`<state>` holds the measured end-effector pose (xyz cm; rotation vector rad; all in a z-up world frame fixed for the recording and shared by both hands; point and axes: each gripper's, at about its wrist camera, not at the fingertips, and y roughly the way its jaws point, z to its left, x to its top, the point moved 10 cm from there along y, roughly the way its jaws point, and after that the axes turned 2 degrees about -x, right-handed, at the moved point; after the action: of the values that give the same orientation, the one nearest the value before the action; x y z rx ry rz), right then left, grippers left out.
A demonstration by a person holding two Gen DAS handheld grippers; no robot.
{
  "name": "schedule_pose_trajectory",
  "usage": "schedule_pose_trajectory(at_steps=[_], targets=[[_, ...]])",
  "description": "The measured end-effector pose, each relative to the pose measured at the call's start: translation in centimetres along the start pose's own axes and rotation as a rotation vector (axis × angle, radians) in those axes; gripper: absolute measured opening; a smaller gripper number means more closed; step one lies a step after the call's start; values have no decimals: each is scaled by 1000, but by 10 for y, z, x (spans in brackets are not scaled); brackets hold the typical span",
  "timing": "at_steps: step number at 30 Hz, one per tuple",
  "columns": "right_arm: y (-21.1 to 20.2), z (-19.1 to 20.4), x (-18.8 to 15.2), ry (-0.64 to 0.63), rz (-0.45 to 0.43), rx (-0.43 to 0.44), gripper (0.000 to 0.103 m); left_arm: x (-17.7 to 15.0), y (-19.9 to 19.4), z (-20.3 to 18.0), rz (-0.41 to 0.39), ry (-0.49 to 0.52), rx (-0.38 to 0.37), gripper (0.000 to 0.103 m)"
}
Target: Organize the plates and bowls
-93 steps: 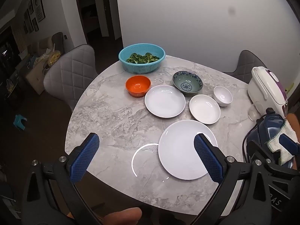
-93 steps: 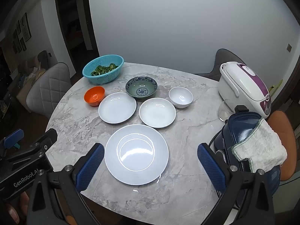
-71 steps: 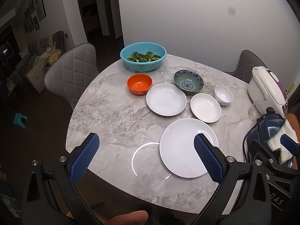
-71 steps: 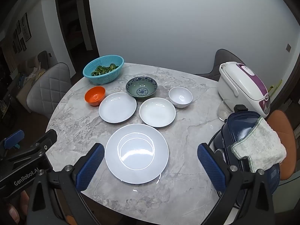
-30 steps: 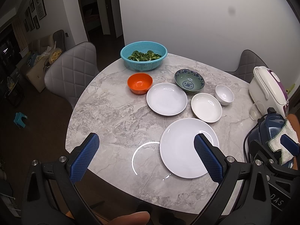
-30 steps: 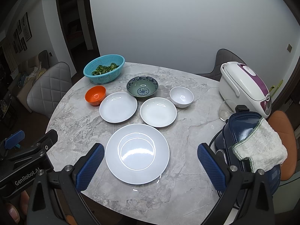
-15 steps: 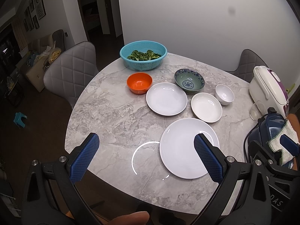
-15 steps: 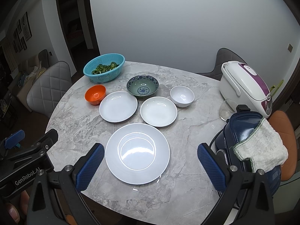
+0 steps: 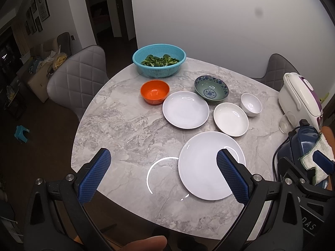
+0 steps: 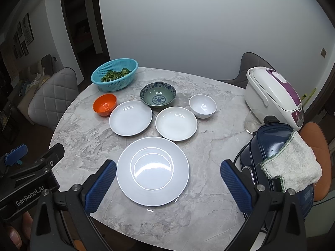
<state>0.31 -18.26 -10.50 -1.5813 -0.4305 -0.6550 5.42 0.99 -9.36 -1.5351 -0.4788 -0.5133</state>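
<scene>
On the round marble table [image 9: 117, 121] lie a large white plate [image 9: 205, 167] [image 10: 152, 171], a medium white plate [image 9: 185, 109] [image 10: 130, 118], a small white plate [image 9: 231, 118] [image 10: 176, 123], a small white bowl [image 9: 251, 104] [image 10: 202, 106], a blue-patterned green bowl [image 9: 211, 87] [image 10: 158, 97] and an orange bowl [image 9: 155, 92] [image 10: 104, 104]. My left gripper [image 9: 163, 167] is open and empty above the near table edge. My right gripper [image 10: 167, 173] is open and empty, hovering over the large plate.
A teal basket of greens [image 9: 159, 62] [image 10: 114, 77] stands at the far left. A white-purple rice cooker [image 10: 274, 96], a glass [image 10: 251, 121] and a dark blue appliance with a cloth on it [image 10: 278, 156] stand at the right. Grey chairs [image 9: 77, 79] surround the table.
Both grippers have stayed open and empty with only slight drift. No dish has moved.
</scene>
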Motion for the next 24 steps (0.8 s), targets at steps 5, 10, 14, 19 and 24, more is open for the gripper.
schedule_pose_trajectory(at_steps=[5,10,14,19,24], targets=[[2,2,0,0,1,0,102,-3,4,-1,3,1,-6,102],[9,2,-2,5,9,13,102,-15,26,-4,4,32,-26,102],[25,-8,-14,62,27,98,102,-57,86,0,118,68,-116,101],[71,-37,-50,175,81,152,102,-121,147,22,325,-50,-320,85],[111,-51,-88,260,165,235,96,-138,174,32,306,33,-404,88]])
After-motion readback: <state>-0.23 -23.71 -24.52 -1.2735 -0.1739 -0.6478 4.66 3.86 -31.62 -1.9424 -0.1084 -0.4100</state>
